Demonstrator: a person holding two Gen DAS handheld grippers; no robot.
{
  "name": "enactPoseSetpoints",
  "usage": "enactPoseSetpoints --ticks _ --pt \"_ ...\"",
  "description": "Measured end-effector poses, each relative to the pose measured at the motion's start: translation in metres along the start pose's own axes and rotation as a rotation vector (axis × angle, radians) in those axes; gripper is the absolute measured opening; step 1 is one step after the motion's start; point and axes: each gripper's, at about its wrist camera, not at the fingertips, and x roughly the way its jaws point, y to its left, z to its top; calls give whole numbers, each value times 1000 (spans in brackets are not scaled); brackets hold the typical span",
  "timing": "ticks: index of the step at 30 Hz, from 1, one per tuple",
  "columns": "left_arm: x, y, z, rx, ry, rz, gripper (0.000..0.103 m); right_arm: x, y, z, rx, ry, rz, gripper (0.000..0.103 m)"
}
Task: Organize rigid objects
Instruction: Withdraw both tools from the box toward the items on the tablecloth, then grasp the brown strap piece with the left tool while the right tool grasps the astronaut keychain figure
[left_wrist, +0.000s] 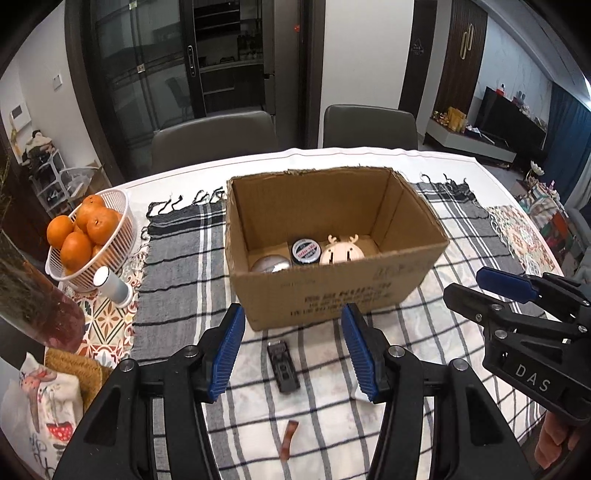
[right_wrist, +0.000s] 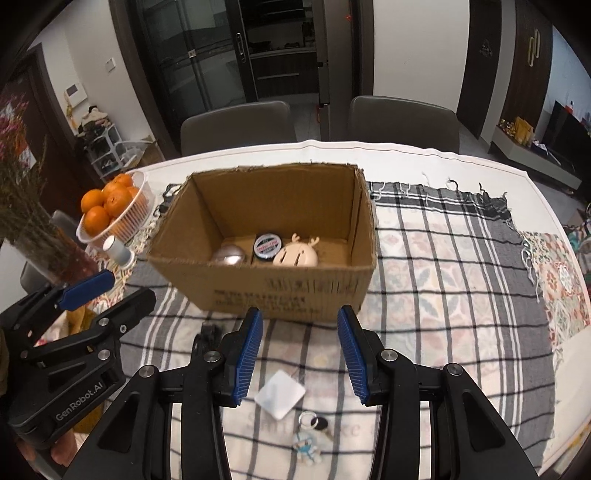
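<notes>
Both grippers, left (left_wrist: 293, 354) and right (right_wrist: 300, 354), hover spread apart and empty before the cardboard box (left_wrist: 332, 295). Between the left fingers lies a small black toy car (left_wrist: 282, 365); bare checked cloth (left_wrist: 184, 266) flanks the box.

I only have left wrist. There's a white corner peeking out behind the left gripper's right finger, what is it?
Observer: A flat white square pad on the checked cloth, lying between the right gripper fingers.
Operator: Anything else loose near it?
Observer: Yes, a keychain with a small blue-white figure, nearer the camera than the pad.
Operator: Right gripper holding anything?
Observer: No, its fingers stand apart with nothing between them.
</notes>
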Motion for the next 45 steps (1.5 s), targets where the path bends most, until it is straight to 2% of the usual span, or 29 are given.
enactPoseSetpoints --ticks 9,25,45 --pt "-7 -2 -25 23 29 8 54 -7 9 -27 -18 29 10 43" --pt "5 -4 -69 38 121 1 54 7 17 -69 -30 138 10 43" --pt "51 -9 -108 69 283 1 53 51 8 -107 1 325 23 43"
